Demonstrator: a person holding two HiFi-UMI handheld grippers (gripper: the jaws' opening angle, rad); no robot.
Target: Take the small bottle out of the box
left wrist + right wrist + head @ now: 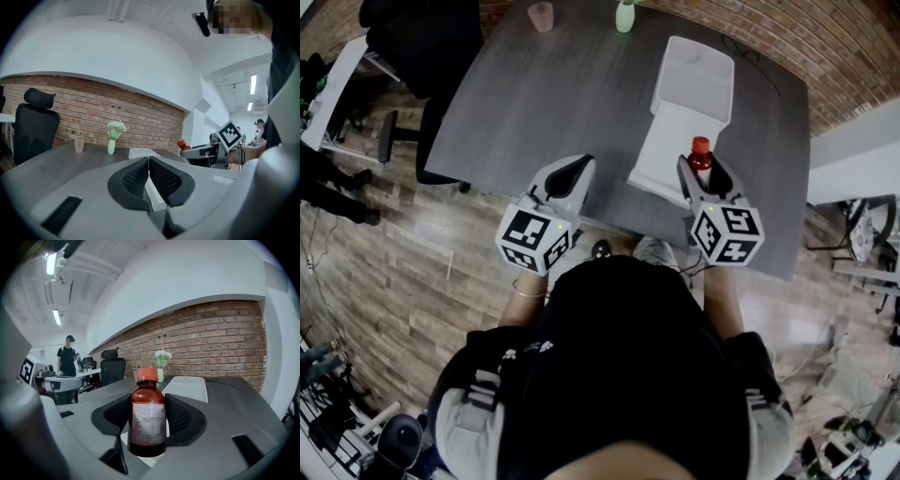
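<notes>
The right hand-held gripper [703, 178] is clamped on the small bottle [148, 413], a brown one with a red cap. It holds the bottle upright between its pads at the 5 o'clock corner of the open white box [670, 141] on the grey desk [562, 103]. The left hand-held gripper [574, 173] hovers at about 8 o'clock from the box, its jaws closed together on nothing, while a vase [624, 16] and a pink cup [541, 16] stand at the desk's far edge.
</notes>
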